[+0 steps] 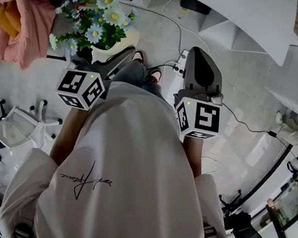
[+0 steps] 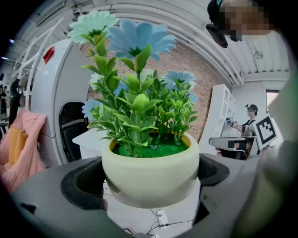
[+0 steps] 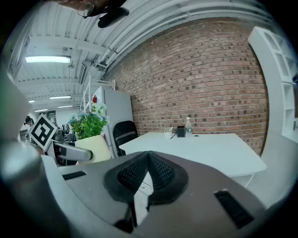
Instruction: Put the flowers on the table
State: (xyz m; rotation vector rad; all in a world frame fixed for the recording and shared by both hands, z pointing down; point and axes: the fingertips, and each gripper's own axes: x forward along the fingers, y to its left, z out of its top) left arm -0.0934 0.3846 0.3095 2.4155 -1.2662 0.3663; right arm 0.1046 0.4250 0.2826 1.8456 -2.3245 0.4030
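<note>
A cream pot (image 2: 151, 174) of green leaves and pale blue flowers (image 2: 139, 42) hangs above the floor between the pads (image 2: 86, 181) of my left gripper (image 2: 151, 179), which press on its two sides. In the head view the flowers (image 1: 100, 19) are at the upper left, ahead of the left gripper (image 1: 107, 58). My right gripper (image 1: 198, 55) is level beside it, its pads (image 3: 148, 160) meeting at the tips with nothing between them. The white table (image 3: 205, 148) stands ahead before a brick wall. The pot (image 3: 95, 146) shows at the left of the right gripper view.
A pink cloth (image 1: 19, 19) hangs at the far left. A white frame (image 1: 15, 123) stands low on the left. Cables and a power strip (image 1: 173, 66) lie on the floor ahead. A black chair (image 3: 123, 132) stands by the table, and a bottle (image 3: 188, 125) on it.
</note>
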